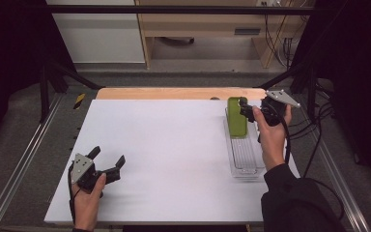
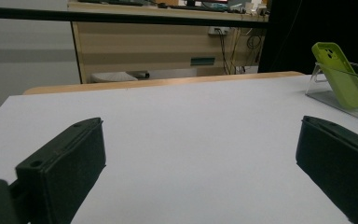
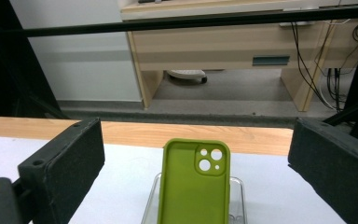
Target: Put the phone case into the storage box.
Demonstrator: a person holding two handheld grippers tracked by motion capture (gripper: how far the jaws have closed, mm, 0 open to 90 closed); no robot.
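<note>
The left gripper (image 1: 107,162) rests low on the white table (image 1: 164,159), well apart from the clear tray (image 1: 244,157) and toward the person's own edge. Its jaws stand spread with nothing between them; in the left gripper view only bare tabletop lies between the two black pads, and the tray shows far off at the right. It seems parked here to stay out of the way while the other hand works.

The clear tray lies lengthwise near the table's right edge. The green phone case (image 1: 236,117) sits at the tray's far end, leaning up against the end wall with its lower edge down in the tray, so it stands tilted rather than flat. That lean looks useful: it lifts the case's top edge clear of the tray's walls, where jaws can close on it.

The right gripper (image 1: 244,107) hangs just beside the tray's far end, next to the case's upper edge. Its jaws are wide apart and grip nothing; in the right gripper view the case (image 3: 193,186) stands centred between the two pads, which suggests the hand is lined up to take it by its long sides.

The case is matt lime green, soft-looking, with rounded corners. Its hollow inner side faces the right gripper, and a raised square panel at its upper right corner holds three round camera holes.
</note>
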